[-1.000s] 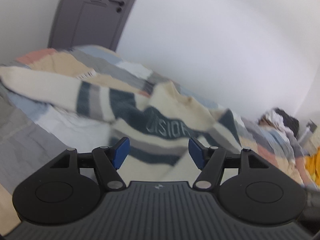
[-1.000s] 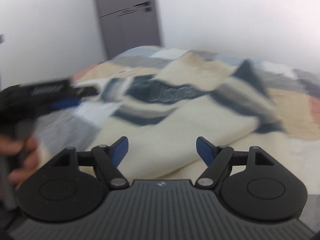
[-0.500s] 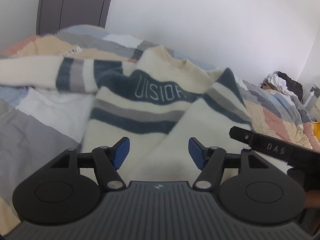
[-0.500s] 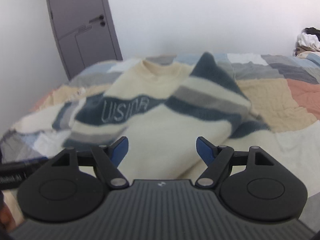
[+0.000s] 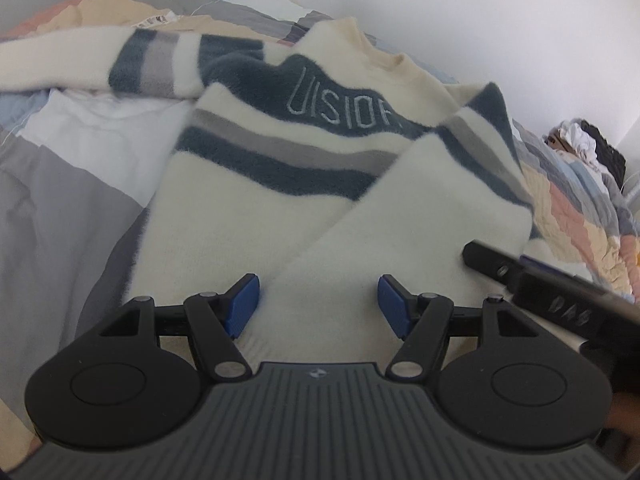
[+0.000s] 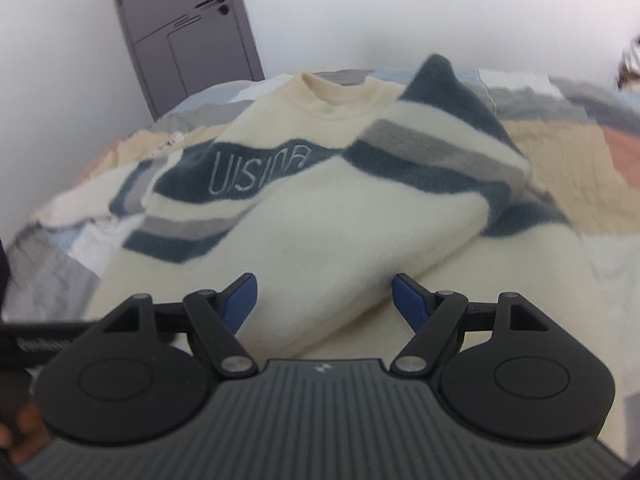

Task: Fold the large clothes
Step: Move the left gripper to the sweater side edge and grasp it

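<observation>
A cream sweater (image 5: 248,216) with dark blue and grey stripes and stitched lettering lies face up on the bed; it also shows in the right wrist view (image 6: 320,232). Its right sleeve (image 5: 440,216) is folded across the body, and its left sleeve (image 5: 80,64) stretches out to the left. My left gripper (image 5: 318,300) is open and empty, low over the sweater's hem. My right gripper (image 6: 324,300) is open and empty, just above the folded sleeve's lower end. The right gripper's body (image 5: 552,300) shows at the right of the left wrist view.
The bed carries a patchwork quilt (image 5: 60,184) in grey, white, beige and pink. A grey door (image 6: 184,24) stands behind the bed's far left corner. A pile of clothes (image 5: 588,148) lies at the far right by the white wall.
Both grippers have moved in closer and lower over the sweater's hem. The right sleeve now lies folded across the body. Both stay open.
</observation>
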The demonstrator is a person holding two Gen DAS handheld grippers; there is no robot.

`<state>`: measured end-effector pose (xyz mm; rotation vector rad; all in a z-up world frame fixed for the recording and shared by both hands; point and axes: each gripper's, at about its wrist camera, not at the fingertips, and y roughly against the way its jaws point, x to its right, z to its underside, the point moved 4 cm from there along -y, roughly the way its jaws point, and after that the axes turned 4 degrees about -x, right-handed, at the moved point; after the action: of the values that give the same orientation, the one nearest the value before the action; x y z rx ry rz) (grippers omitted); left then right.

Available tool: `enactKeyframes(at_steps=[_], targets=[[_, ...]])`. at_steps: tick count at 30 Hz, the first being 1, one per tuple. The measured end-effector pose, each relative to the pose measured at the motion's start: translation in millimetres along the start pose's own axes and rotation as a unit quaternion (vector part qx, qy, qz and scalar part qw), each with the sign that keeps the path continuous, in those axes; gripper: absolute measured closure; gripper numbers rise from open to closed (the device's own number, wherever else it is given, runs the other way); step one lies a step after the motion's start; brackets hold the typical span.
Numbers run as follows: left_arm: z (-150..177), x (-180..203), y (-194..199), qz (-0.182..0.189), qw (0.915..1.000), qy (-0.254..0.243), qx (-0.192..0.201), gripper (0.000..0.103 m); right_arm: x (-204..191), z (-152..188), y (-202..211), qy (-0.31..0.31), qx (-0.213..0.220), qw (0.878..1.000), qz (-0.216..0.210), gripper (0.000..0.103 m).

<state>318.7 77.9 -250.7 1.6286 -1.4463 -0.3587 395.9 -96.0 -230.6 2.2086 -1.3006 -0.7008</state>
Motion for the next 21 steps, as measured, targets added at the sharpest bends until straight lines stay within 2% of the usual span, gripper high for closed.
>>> enactKeyframes(at_steps=[2, 4, 6, 8, 10, 14, 17, 19, 20, 21], targets=[[-3.0, -7.4, 4.7, 0.02, 0.999, 0.04, 0.005, 0.032, 0.1, 3.1, -5.9, 0.006, -0.009, 1.0, -0.001, 0.028], [-7.5, -16.7, 9.2, 0.05, 0.9952, 0.085, 0.005, 0.032, 1.2, 6.4, -10.9, 0.006, -0.02, 1.0, -0.005, 0.036], [-12.1, -27.4, 16.2, 0.064, 0.9904, 0.121, 0.016, 0.032, 1.8, 8.9, -13.3, 0.004, -0.028, 1.0, -0.01, 0.043], [-19.6, -37.4, 25.2, 0.048, 0.989, 0.134, 0.04, 0.032, -0.2, 9.8, -13.4, 0.007, -0.032, 0.999, -0.015, 0.053], [-30.1, -48.5, 31.5, 0.035, 0.9873, 0.142, 0.063, 0.032, -3.5, 9.6, -12.0, 0.015, -0.031, 0.999, -0.018, 0.058], [-69.3, -86.9, 30.6, 0.019, 0.9771, 0.195, 0.084, 0.032, -6.6, 9.6, -8.2, 0.026, -0.027, 0.999, -0.014, 0.06], [-101.6, -122.4, 26.8, -0.011, 0.9653, 0.24, 0.103, 0.032, -5.0, 9.7, -7.6, 0.021, -0.027, 0.999, -0.017, 0.06], [-116.2, -148.4, 22.7, -0.014, 0.9528, 0.283, 0.108, 0.032, -3.7, 9.9, -7.8, 0.017, -0.028, 0.999, -0.018, 0.06], [-120.7, -164.3, 21.0, 0.0, 0.9419, 0.314, 0.12, 0.032, -3.5, 10.0, -7.7, 0.016, -0.028, 0.999, -0.019, 0.06], [-122.2, -182.6, 16.8, 0.041, 0.921, 0.363, 0.137, 0.032, -3.7, 10.1, -7.6, 0.017, -0.028, 0.999, -0.018, 0.06]])
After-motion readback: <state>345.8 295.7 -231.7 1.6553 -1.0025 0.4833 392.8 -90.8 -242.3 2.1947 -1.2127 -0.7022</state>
